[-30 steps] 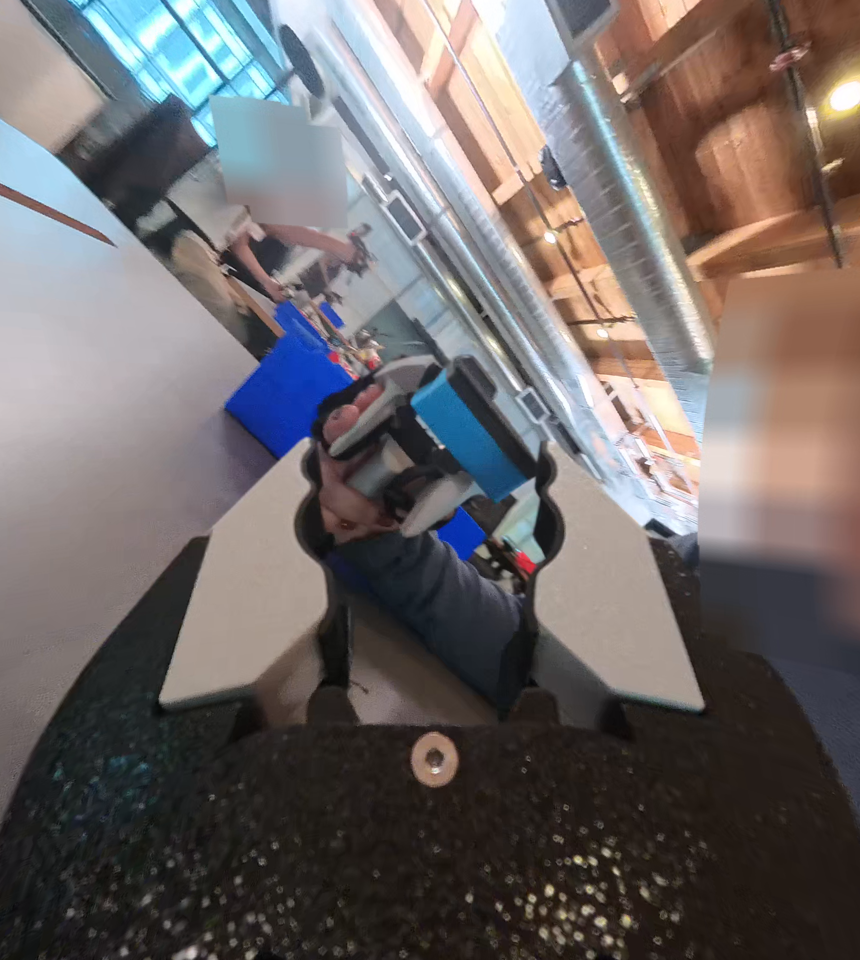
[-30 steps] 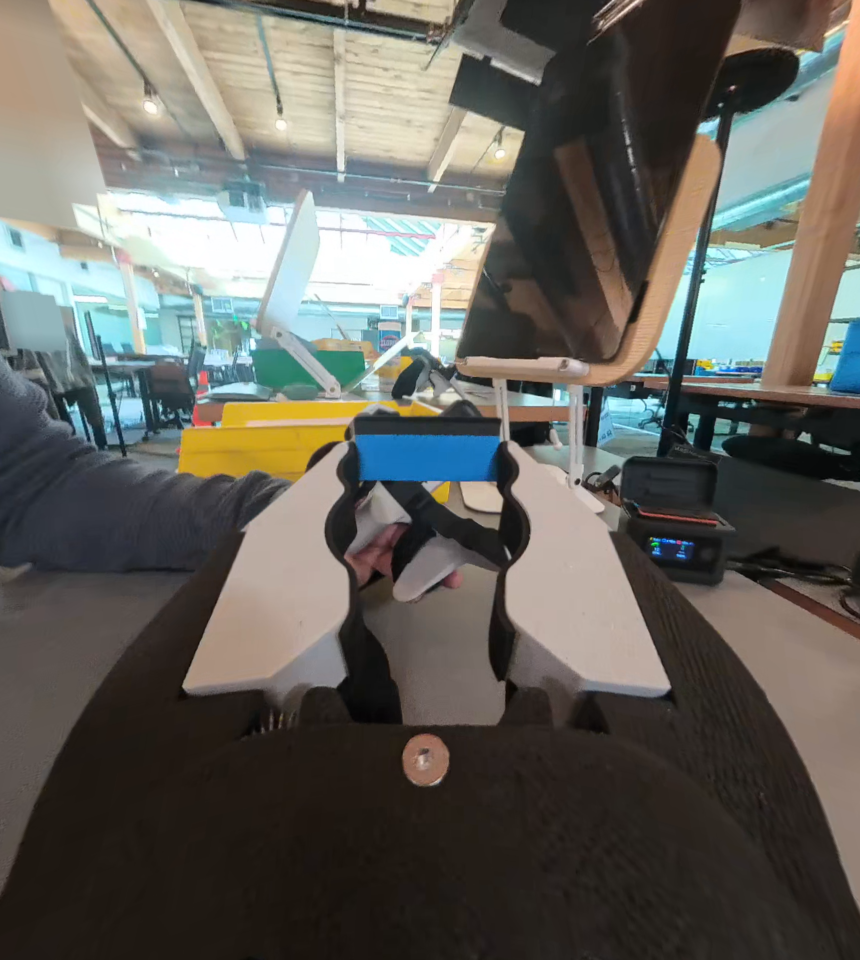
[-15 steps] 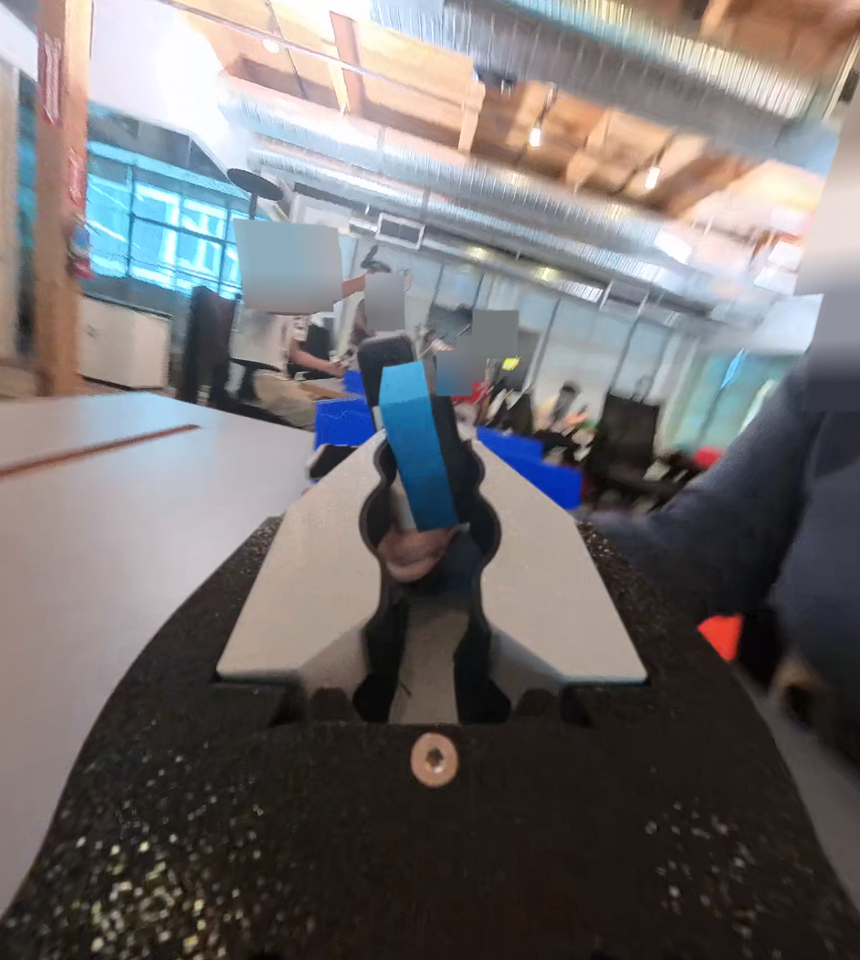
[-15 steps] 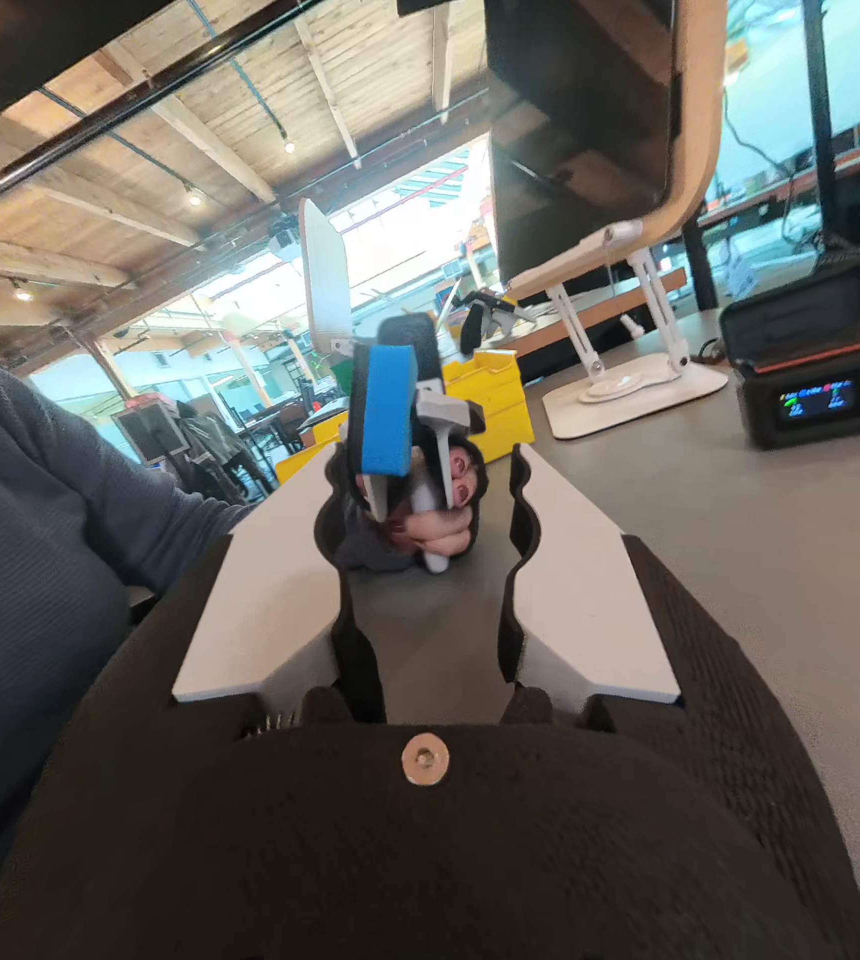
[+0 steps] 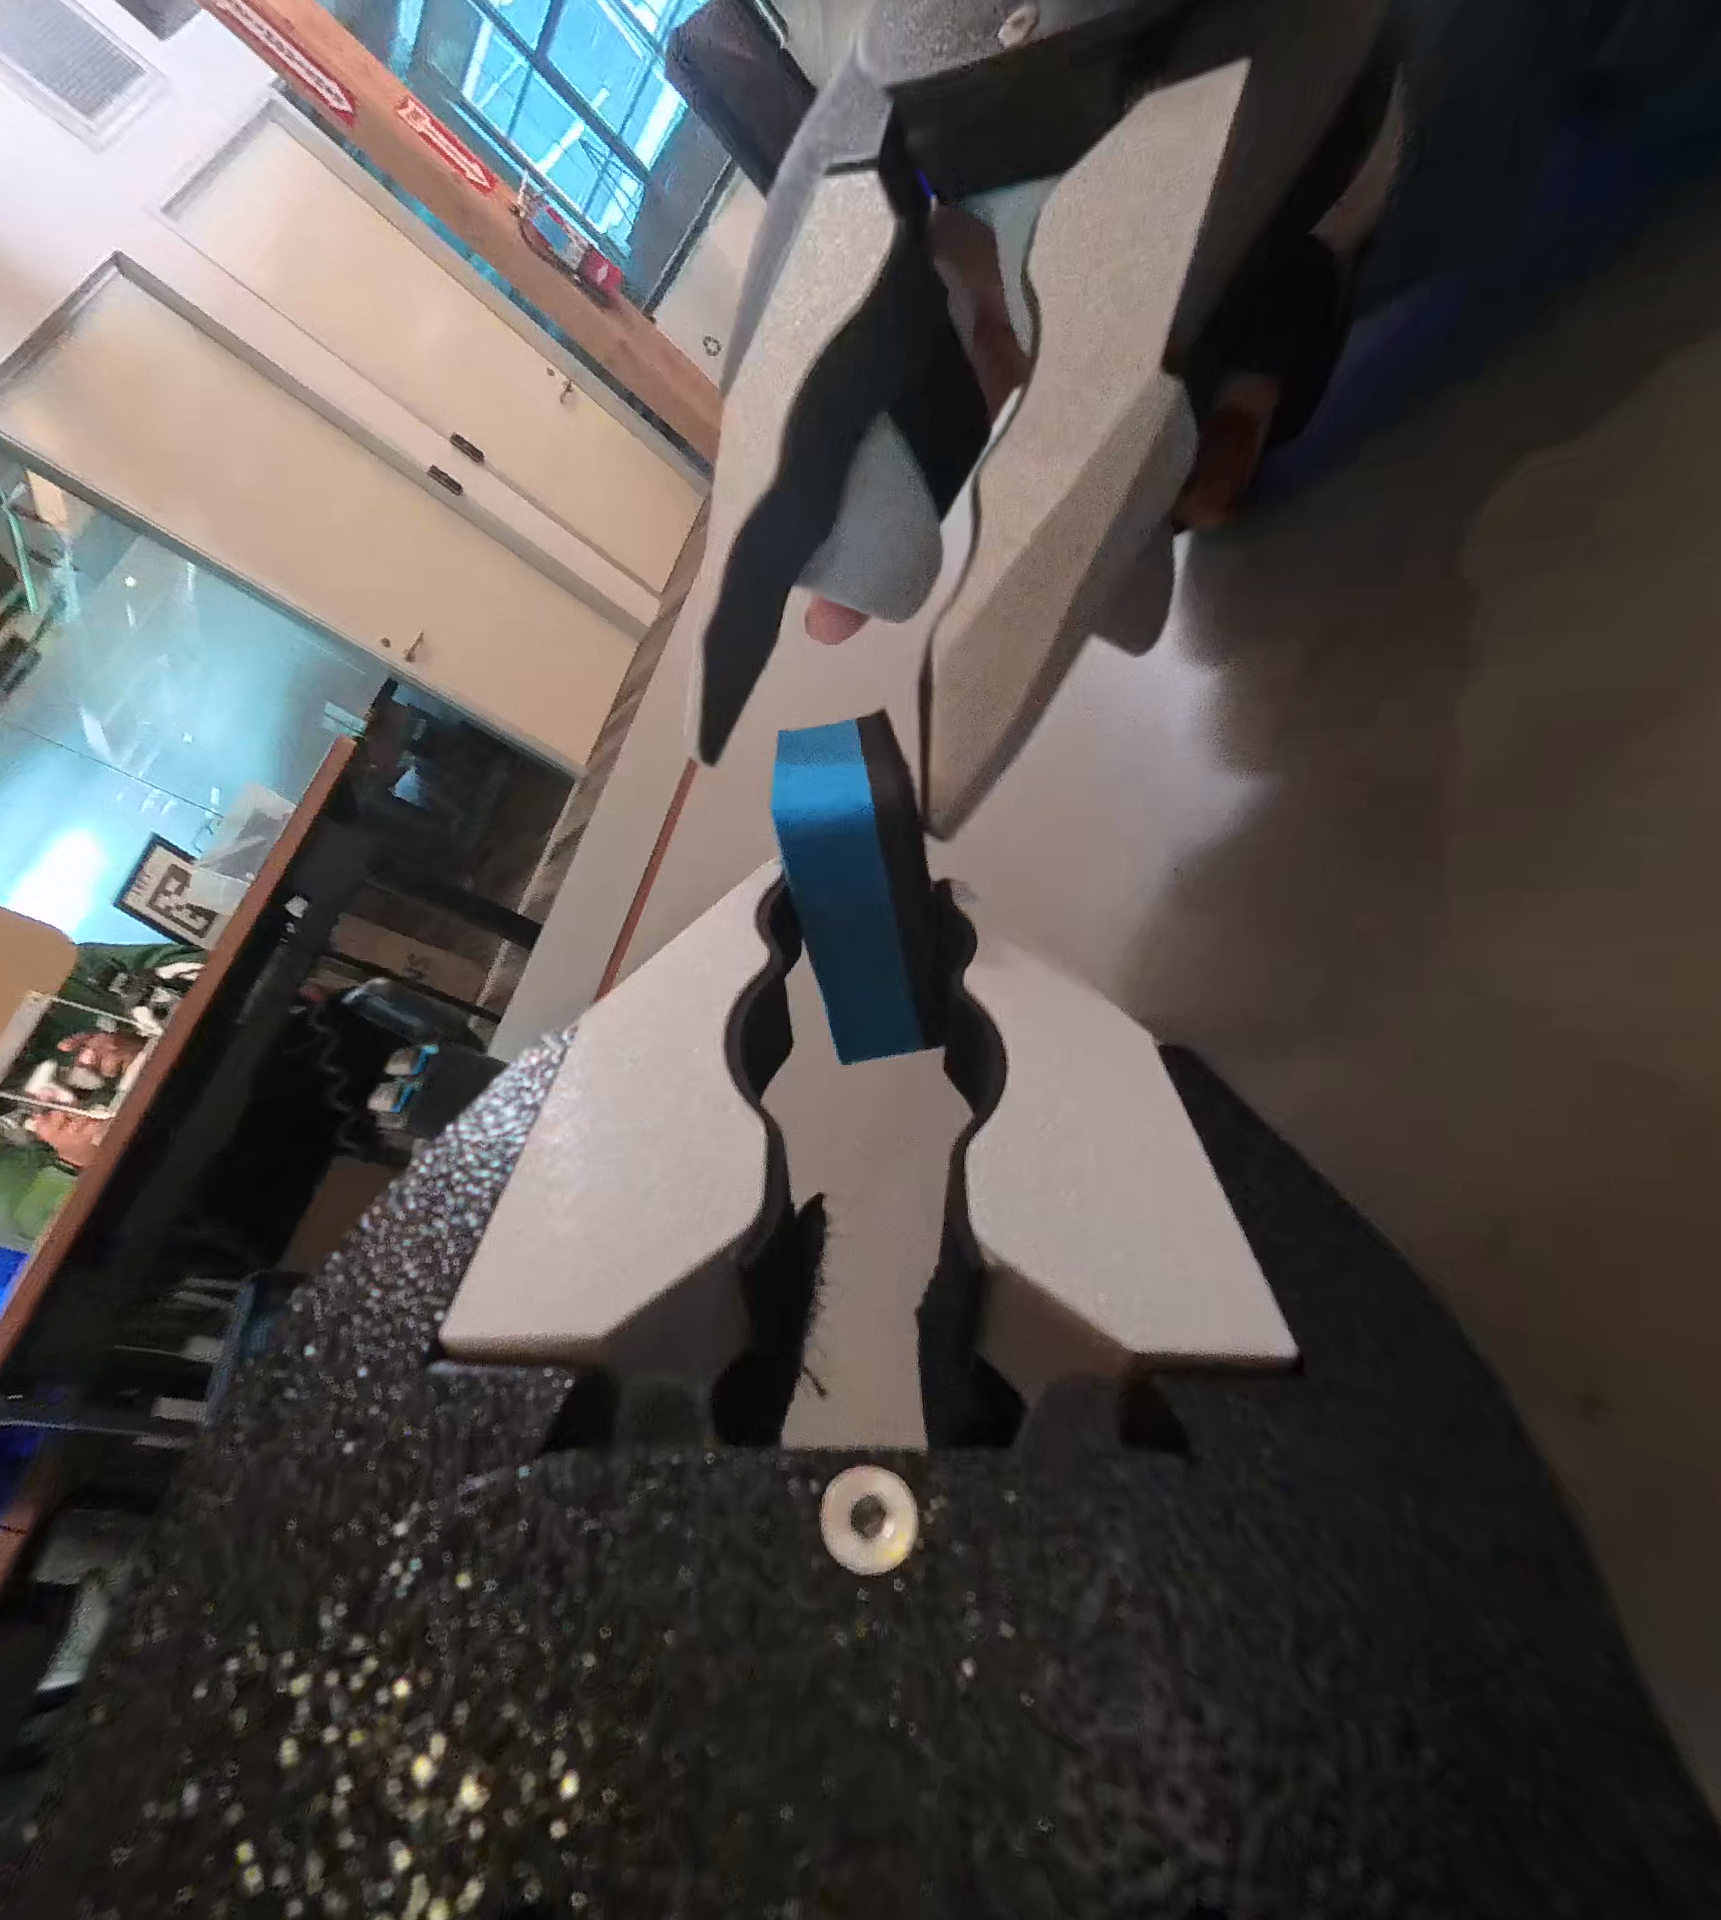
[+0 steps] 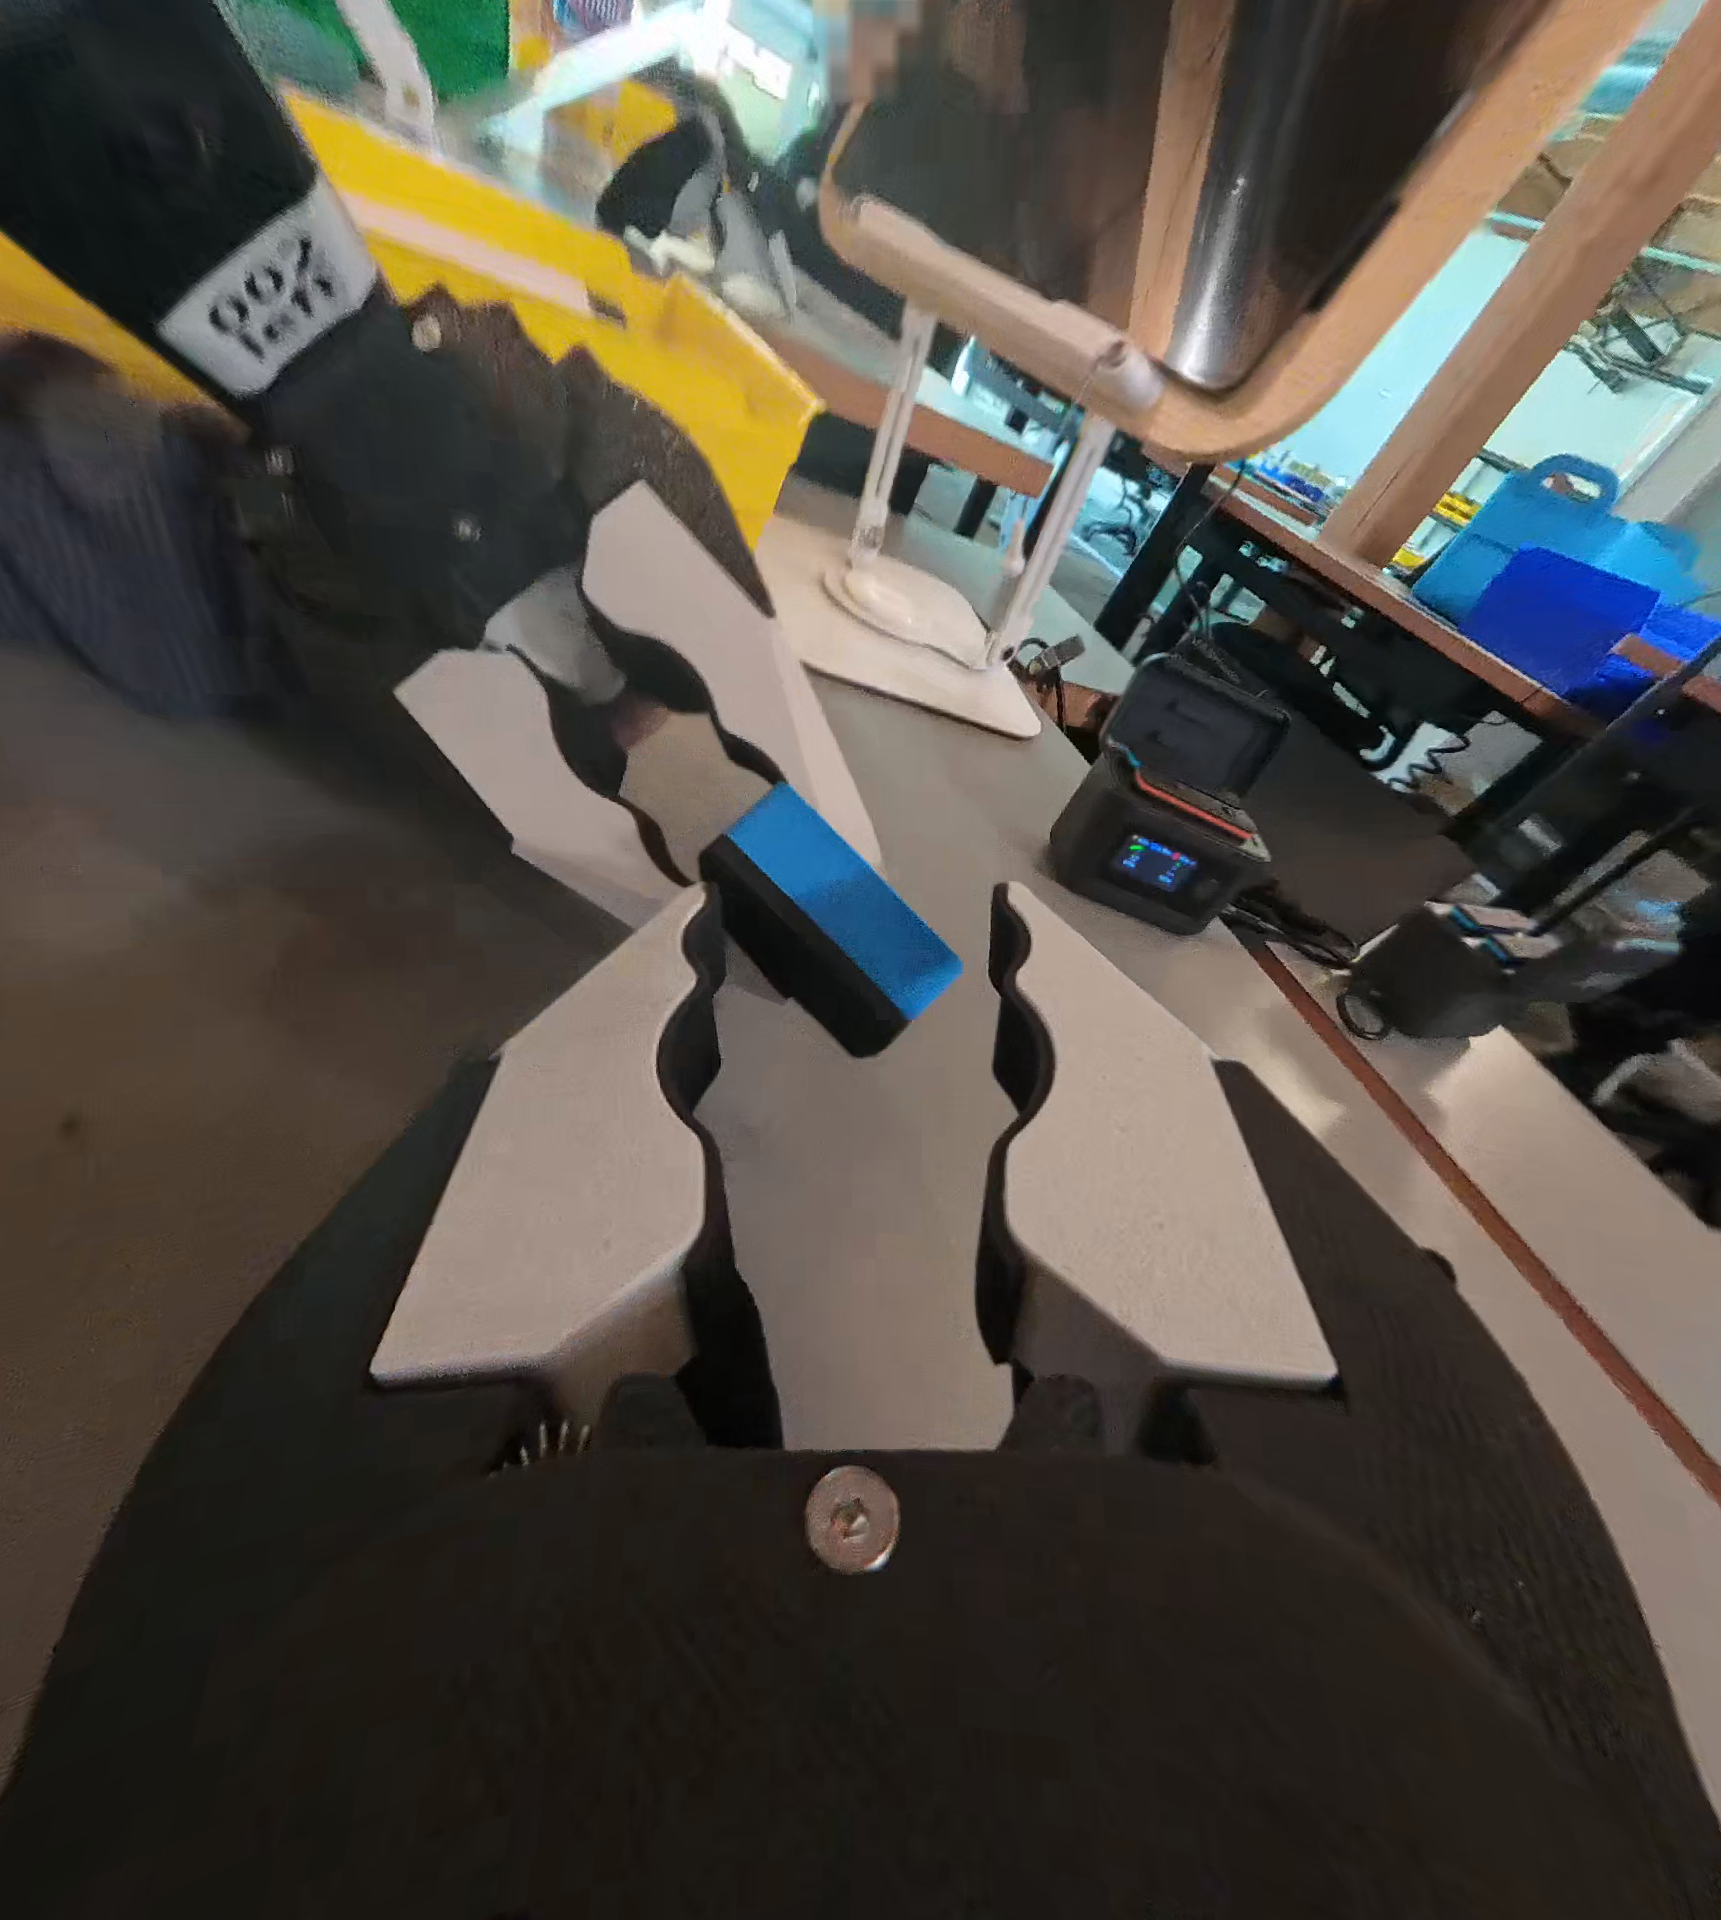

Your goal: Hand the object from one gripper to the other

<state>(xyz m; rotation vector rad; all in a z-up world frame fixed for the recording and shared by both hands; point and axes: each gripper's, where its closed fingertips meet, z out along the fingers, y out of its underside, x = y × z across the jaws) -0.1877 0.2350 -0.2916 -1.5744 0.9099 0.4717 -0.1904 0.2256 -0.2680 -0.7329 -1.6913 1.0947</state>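
Observation:
The object is a small block with a blue face and a black face [image 5: 856, 914]. My left gripper [image 5: 861, 914] is shut on it, its two fingertips pressing the block's sides. My right gripper [image 5: 827, 790] shows just beyond, pointing back at me, jaws open around the block's far end. In the right wrist view the block [image 6: 835, 914] lies tilted between the wide-open fingertips of my right gripper [image 6: 851, 904], near its left finger. The left gripper [image 6: 757, 842] holds the block's far end from the upper left.
Both grippers are over a grey table [image 6: 949, 748]. A white stand base [image 6: 923, 634] and a black device with a small screen [image 6: 1162, 842] stand behind. Yellow bins [image 6: 690, 343] lie at the back. The table's right edge [image 6: 1562, 1320] has a brown stripe. Less than 4 cm separates the two grippers' tips.
A second ago my right gripper held the block and my left was open. The left has shut on the block, the right has opened, and both have turned.

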